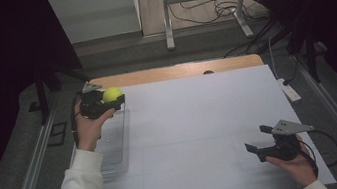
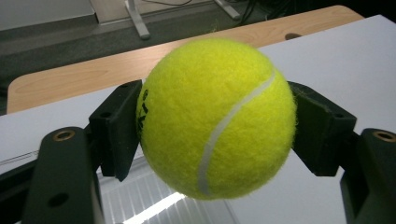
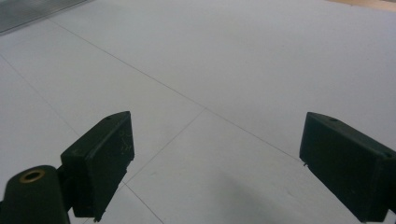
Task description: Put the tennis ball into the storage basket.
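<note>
The left hand-held gripper (image 1: 118, 100) clasps a yellow tennis ball (image 2: 217, 119) at the table's (image 1: 203, 135) ten o'clock corner; its black printing is unreadable. The right hand-held gripper (image 3: 215, 163) stands released at four o'clock.

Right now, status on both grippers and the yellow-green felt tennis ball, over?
Left gripper shut on yellow-green felt tennis ball, held above white table. Right gripper open, empty. Nothing in the way.

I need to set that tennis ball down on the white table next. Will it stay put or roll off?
The tennis ball is round, so on the flat white table it will probably roll once released. Its fuzzy felt likely keeps it from slipping between the left gripper pads. It looks light and springy, so it may bounce if dropped.
</note>
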{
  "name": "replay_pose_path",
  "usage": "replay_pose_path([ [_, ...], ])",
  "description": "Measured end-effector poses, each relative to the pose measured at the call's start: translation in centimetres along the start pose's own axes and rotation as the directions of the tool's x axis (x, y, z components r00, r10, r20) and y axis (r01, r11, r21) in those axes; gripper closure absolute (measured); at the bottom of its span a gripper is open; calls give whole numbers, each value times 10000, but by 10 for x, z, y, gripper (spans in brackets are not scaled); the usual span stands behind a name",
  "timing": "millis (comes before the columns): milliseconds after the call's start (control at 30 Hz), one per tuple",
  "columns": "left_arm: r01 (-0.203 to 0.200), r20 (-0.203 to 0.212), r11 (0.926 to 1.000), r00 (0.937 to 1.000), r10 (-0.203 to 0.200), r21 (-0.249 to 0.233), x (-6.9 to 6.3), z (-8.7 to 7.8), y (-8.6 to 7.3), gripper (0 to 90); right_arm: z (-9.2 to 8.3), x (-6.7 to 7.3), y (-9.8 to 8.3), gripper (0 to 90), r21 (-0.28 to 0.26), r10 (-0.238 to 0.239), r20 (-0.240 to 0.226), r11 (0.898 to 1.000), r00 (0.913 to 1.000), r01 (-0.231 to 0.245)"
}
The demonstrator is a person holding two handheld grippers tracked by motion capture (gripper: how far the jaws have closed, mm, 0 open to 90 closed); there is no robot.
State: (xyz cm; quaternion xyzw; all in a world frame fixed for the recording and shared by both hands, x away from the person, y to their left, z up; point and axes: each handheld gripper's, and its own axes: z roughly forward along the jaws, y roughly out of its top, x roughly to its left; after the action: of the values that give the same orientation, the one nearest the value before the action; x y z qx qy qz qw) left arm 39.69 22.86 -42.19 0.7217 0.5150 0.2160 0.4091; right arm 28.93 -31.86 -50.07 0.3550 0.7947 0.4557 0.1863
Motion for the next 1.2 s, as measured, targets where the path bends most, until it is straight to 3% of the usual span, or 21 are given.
replay_pose_path([
  [300,384,-330,9989,9988,-375,267,17,3,-4,268,0,0,0,105,24,22,3,10000,10000,-22],
  [567,793,-793,9958,9940,-755,460,36,6,-7,268,0,0,0,105,40,33,22,10000,10000,-33],
  [900,1027,-1054,9924,9898,-953,674,49,7,-9,268,1,0,-1,106,59,33,43,10000,10000,-33],
  [1200,985,-1315,9907,9876,-857,938,55,10,-8,268,1,0,-1,106,62,19,43,10000,10000,-19],
])
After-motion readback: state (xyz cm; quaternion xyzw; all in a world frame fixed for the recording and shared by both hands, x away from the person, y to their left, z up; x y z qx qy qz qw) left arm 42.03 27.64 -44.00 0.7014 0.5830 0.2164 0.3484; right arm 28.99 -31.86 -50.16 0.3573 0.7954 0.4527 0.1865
